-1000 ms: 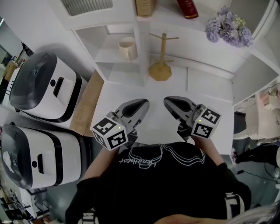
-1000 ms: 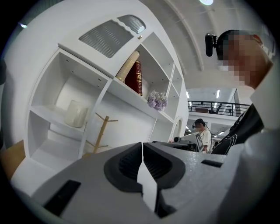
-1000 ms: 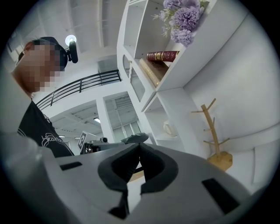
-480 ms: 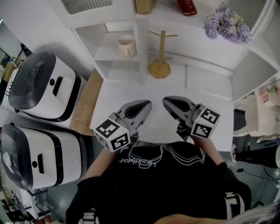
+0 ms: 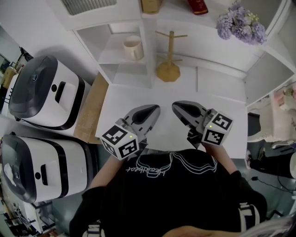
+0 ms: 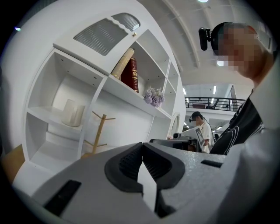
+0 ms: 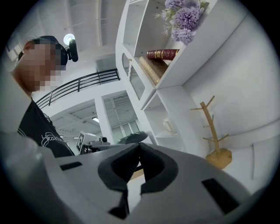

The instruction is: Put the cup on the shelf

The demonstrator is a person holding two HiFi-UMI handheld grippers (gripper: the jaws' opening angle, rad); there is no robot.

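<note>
A cream cup point(image 5: 132, 48) stands upright in the left compartment of the white shelf unit point(image 5: 147, 44); it also shows as the cup point(image 6: 72, 113) and the cup point(image 7: 168, 126) in the two gripper views. My left gripper point(image 5: 155, 110) and right gripper point(image 5: 175, 107) hover side by side over the white table point(image 5: 217, 106), close to my body and well short of the shelf. In the left gripper view the left gripper point(image 6: 142, 146) has its jaws pressed together with nothing between them. The right gripper point(image 7: 139, 146) is likewise shut and empty.
A wooden mug tree point(image 5: 167, 69) stands in the compartment right of the cup. Books point(image 5: 150, 5) and purple flowers point(image 5: 240, 25) sit on the upper shelf. Two white-and-black cookers point(image 5: 46, 92) point(image 5: 41, 171) and a wooden board point(image 5: 90, 109) lie left of the table.
The left gripper has edged slightly to the right. The cup and the right gripper have stayed where they were.
</note>
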